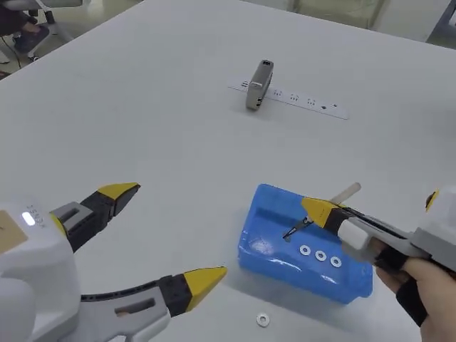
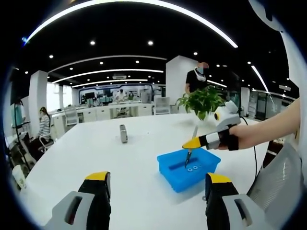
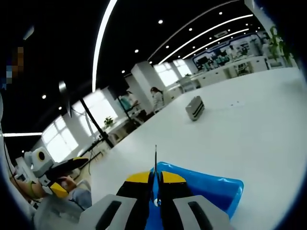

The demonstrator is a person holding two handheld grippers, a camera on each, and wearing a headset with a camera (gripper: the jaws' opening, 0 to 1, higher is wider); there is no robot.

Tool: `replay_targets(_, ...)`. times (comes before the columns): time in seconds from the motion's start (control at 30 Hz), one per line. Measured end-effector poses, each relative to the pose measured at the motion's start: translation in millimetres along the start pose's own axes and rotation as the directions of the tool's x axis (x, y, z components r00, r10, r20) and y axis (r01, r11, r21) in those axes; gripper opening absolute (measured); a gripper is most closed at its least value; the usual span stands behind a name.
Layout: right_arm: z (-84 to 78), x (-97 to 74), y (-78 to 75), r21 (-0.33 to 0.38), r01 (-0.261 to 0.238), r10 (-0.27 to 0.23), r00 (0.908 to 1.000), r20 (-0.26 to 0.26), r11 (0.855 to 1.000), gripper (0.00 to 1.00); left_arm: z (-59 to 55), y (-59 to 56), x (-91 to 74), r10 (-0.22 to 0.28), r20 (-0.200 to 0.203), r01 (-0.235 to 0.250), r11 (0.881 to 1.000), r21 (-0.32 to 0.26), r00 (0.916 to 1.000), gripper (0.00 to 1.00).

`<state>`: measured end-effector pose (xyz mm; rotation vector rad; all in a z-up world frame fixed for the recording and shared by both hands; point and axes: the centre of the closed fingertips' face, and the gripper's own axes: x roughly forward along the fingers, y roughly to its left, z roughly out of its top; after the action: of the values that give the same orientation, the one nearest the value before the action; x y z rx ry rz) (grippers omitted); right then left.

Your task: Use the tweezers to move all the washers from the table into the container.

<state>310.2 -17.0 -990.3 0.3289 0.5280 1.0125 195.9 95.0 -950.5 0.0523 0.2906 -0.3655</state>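
A blue container (image 1: 265,262) sits on the white table, with three washers (image 1: 320,256) lying in a row inside it. One more washer (image 1: 263,319) lies on the table just in front of the container. My right gripper (image 1: 322,211) is shut on thin tweezers (image 1: 293,229), whose tips hang over the container's left half. The right gripper view has the jaws (image 3: 155,178) closed on the tweezers (image 3: 155,160) above the container (image 3: 216,189). My left gripper (image 1: 162,235) is open to the container's left, holding nothing. Its own view looks between its wide-apart fingertips (image 2: 158,191) toward the container (image 2: 177,179).
A white power strip (image 1: 306,101) with a grey adapter (image 1: 259,84) plugged in lies at the far side of the table. A potted plant (image 2: 201,101) and a standing person (image 2: 196,79) are beyond the table's far edge. A chair (image 2: 283,177) stands at the right.
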Motion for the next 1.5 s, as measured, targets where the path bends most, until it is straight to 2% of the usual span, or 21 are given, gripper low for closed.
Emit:
replay_targets(0.13,-5.7,2.4,-3.9,-0.051,0.03,-0.031,0.9992,-0.025,0.998,0.03,-0.7,-1.7,0.8,-0.004,-0.008,0.004,1.0,0.008,1.0,0.82)
replay_targets(0.4,-14.1,7.3,-5.8,-0.121,0.04,-0.048,0.9967,-0.066,0.992,0.03,-1.6,0.1,0.6,-0.001,-0.012,0.001,1.0,0.007,0.9999,0.82)
replay_targets(0.57,-19.0,11.0,-8.0,-0.181,0.038,-0.056,0.9939,-0.095,0.983,0.03,-2.4,0.2,0.6,-0.003,-0.015,0.003,1.0,0.008,0.9999,0.81)
replay_targets(0.73,-24.0,14.3,-7.5,-0.257,0.028,-0.062,0.9905,-0.123,0.966,0.03,-3.9,1.4,0.8,-0.002,-0.02,0.002,1.0,0.01,0.9998,0.81)
replay_targets(1.0,-24.8,15.8,-8.9,-0.284,0.028,-0.067,0.9894,-0.129,0.958,0.03,-4.7,2.2,1.0,-0.003,-0.021,0.003,1.0,0.01,0.9998,0.81)
replay_targets(1.13,-24.2,14.1,-8.4,-0.287,0.027,-0.065,0.99,-0.125,0.958,0.03,-4.2,2.0,1.0,-0.003,-0.019,0.004,1.0,0.008,0.9998,0.81)
replay_targets(1.33,-7.0,5.1,1.1,-0.255,0.024,-0.037,0.9981,-0.049,0.967,0.03,-4.7,1.3,1.4,-0.007,-0.02,0.008,1.0,0.01,0.9998,0.81)
replay_targets(1.5,3.0,-3.0,10.6,-0.243,0.009,-0.011,0.9999,-0.006,0.97,0.03,-4.9,0.8,1.5,-0.011,-0.02,0.011,1.0,0.01,0.9997,0.81)
